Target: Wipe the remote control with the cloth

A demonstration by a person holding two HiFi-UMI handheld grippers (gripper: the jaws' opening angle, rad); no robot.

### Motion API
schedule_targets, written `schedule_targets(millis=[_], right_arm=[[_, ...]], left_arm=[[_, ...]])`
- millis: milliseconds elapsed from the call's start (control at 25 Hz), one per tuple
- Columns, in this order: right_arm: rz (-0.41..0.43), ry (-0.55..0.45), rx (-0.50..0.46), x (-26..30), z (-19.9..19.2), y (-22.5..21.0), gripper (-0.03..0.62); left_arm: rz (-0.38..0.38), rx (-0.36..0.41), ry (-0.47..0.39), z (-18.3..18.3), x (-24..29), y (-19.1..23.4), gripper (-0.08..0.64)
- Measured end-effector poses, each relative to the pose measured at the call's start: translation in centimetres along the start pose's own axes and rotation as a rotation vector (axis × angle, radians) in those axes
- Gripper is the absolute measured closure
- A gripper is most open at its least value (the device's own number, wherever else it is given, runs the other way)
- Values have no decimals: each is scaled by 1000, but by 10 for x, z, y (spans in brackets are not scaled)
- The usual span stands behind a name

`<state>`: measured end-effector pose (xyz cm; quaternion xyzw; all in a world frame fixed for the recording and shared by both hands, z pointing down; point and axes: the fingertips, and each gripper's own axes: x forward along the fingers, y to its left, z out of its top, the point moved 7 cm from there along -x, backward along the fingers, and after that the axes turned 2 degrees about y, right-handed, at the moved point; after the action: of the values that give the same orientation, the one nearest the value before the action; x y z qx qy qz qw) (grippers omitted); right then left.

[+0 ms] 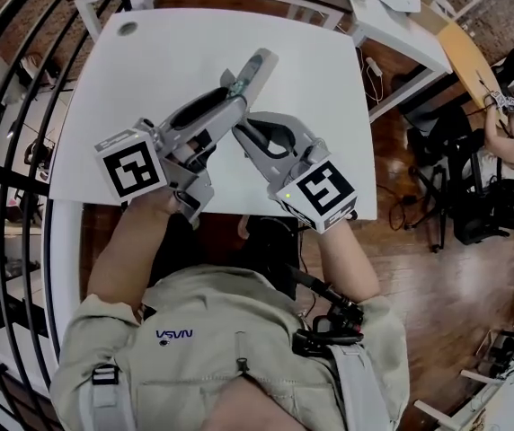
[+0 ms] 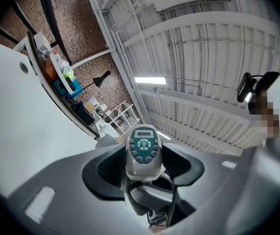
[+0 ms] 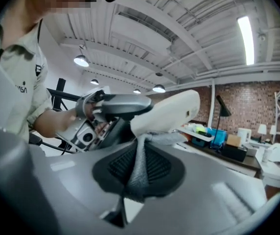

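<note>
My left gripper [image 1: 230, 97] is shut on the grey-white remote control [image 1: 255, 68] and holds it above the white table [image 1: 149, 79], tip pointing to the far right. In the left gripper view the remote control [image 2: 143, 148] stands between the jaws with its teal keypad facing the camera. My right gripper [image 1: 243, 126] sits just right of it, shut on a grey cloth [image 3: 142, 165]. In the right gripper view the cloth's upper end lies against the remote's white underside [image 3: 172, 110]; the left gripper's body [image 3: 118, 104] is right behind it.
A black railing [image 1: 5, 151] curves along the left of the table. A second desk [image 1: 392, 25] with clutter stands at the far right, and a seated person [image 1: 509, 142] is at the right edge. A round cable hole [image 1: 128, 29] marks the table's far left corner.
</note>
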<state>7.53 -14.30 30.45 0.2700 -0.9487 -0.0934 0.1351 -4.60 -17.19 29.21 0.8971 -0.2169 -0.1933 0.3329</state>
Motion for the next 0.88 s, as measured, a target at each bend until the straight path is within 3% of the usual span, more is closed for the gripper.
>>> schedule_targets(millis=[120,280,480,720,880], right_arm=[[4,22,-19,4,-3,3,565],[-121,30,21,-6,-4,-19,565],[-305,-10,90,-24,-2,-54,565],[-385,27,111,-26,-10,-74,565],[-408,81,124,-18,-24,-82,565]], left_arm=[[14,-35,-13,-1,-2,7,324],[69,69,-12,3,-2,7,324],[180,305,-16,11,0,11,324],[389,728,90,9,10,21,324],[459,793,165,0,16,42,324]])
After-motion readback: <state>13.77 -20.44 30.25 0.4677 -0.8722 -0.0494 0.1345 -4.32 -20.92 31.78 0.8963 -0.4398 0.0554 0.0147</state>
